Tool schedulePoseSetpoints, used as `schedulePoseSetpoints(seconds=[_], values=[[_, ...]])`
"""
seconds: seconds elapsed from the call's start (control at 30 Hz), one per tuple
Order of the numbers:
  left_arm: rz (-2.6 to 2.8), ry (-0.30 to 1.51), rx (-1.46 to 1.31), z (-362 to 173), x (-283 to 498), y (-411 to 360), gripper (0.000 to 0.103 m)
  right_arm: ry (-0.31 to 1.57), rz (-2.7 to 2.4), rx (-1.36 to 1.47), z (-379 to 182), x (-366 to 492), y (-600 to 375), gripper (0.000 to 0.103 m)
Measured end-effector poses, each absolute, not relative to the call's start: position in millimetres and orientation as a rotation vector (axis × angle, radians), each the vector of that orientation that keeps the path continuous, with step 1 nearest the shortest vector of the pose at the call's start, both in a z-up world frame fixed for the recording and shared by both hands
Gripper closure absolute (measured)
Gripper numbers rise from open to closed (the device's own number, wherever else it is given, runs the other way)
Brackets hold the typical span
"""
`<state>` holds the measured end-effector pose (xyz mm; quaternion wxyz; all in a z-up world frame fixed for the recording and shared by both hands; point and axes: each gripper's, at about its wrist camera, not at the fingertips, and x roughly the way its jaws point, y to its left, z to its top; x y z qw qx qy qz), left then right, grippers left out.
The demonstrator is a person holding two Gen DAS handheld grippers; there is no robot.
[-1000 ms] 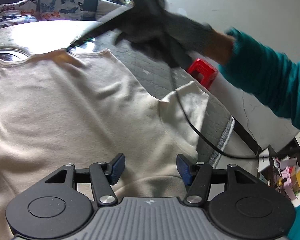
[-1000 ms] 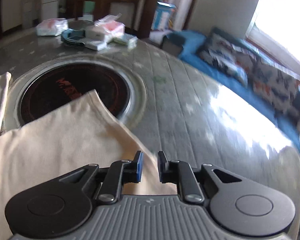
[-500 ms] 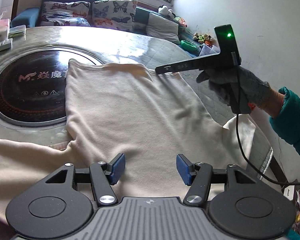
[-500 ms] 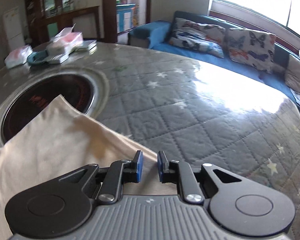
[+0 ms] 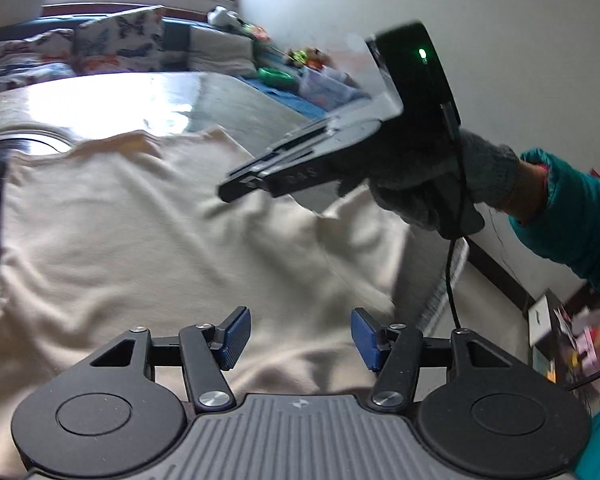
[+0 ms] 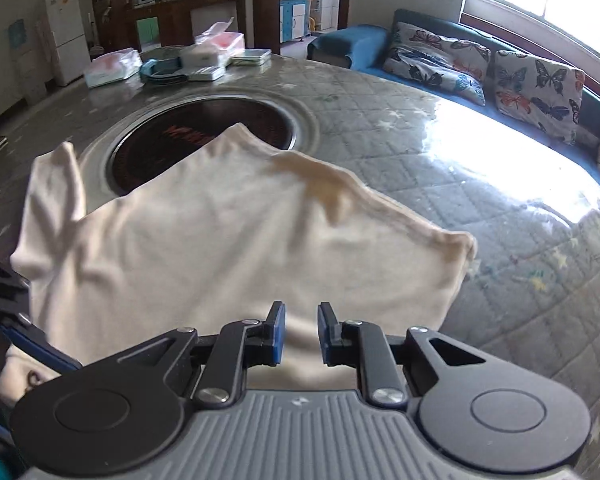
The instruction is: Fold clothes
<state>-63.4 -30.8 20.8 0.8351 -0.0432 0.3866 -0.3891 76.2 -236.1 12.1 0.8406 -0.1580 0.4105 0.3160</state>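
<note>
A cream garment lies spread on the round quilted table; in the right wrist view it covers part of the dark inset plate. My left gripper is open and empty, just above the garment's near part. My right gripper has its jaws a narrow gap apart with nothing between them, above the garment's near edge. It also shows in the left wrist view, held by a gloved hand over the garment's right side.
A dark round inset plate sits in the table's middle. Boxes and tissue packs stand at the table's far side. A sofa with butterfly cushions runs along the window. A cable hangs from the right gripper.
The right gripper has pulled back from the garment's far edge toward its near right side. The far right corner now lies loose on the table. The left gripper stayed open.
</note>
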Motion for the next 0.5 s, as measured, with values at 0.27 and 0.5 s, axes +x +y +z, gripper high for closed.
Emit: schedulePoseSetpoints(seconds=[0.27, 0.5], values=[[-0.878, 0.856, -0.078, 7, -64, -44, 0.049, 0.861, 0.581, -0.251, -3, 83, -230, 0.086], [-0.892, 0.865, -0.094, 6, -64, -42, 0.049, 0.837, 0.504, -0.229, -6, 118, -220, 0.086]])
